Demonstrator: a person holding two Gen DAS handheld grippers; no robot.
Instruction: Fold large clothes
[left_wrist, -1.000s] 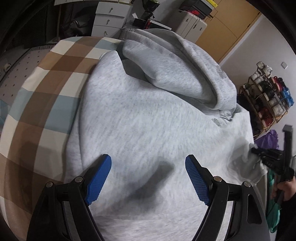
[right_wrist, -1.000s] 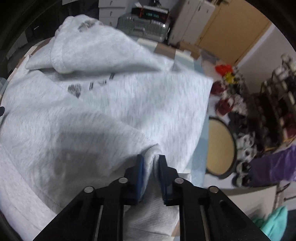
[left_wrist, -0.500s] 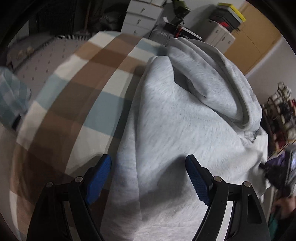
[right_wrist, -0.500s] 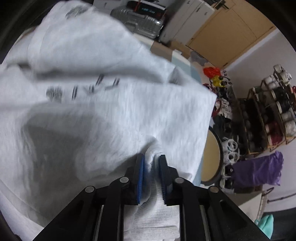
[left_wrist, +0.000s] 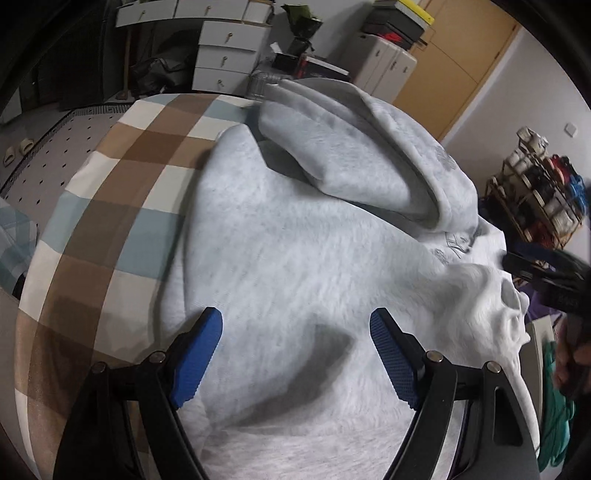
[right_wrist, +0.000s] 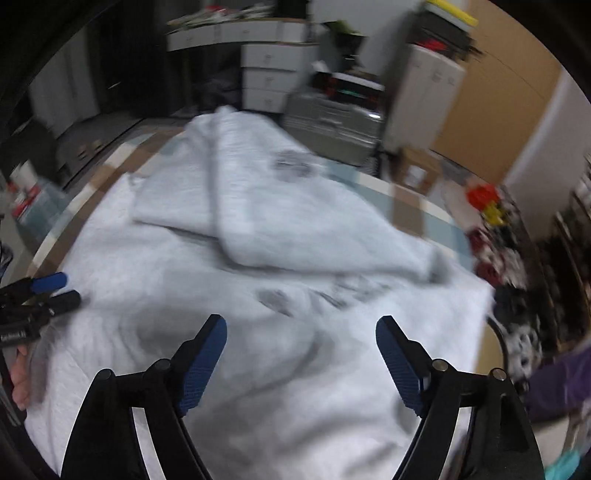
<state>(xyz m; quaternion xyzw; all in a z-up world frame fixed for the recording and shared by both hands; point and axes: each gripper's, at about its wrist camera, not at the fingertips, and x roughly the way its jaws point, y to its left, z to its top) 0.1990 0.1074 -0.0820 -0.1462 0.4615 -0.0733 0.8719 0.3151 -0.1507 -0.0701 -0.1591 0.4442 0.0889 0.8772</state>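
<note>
A large light grey hoodie (left_wrist: 295, 240) lies spread on the bed, with one sleeve (left_wrist: 362, 158) folded across its upper part. My left gripper (left_wrist: 295, 325) hovers over the lower body of the hoodie, open and holding nothing. My right gripper (right_wrist: 301, 328) is above the same hoodie (right_wrist: 295, 229), its jaws opening wide with no cloth between them. A bunched fold of fabric (left_wrist: 495, 306) lies at the hoodie's right edge, next to the right gripper (left_wrist: 535, 269) in the left wrist view. The left gripper (right_wrist: 55, 291) shows at the left edge of the blurred right wrist view.
A brown, blue and white checked bed cover (left_wrist: 122, 177) shows to the left of the hoodie. White drawers (left_wrist: 229, 55) and a silver suitcase (right_wrist: 332, 118) stand beyond the bed. A shoe rack (left_wrist: 543, 199) stands at the right, with shoes on the floor (right_wrist: 509, 258).
My right gripper let go of the pinched hoodie edge, opened wide and pulled back and up. The left gripper stayed open; its view swung left, then back.
</note>
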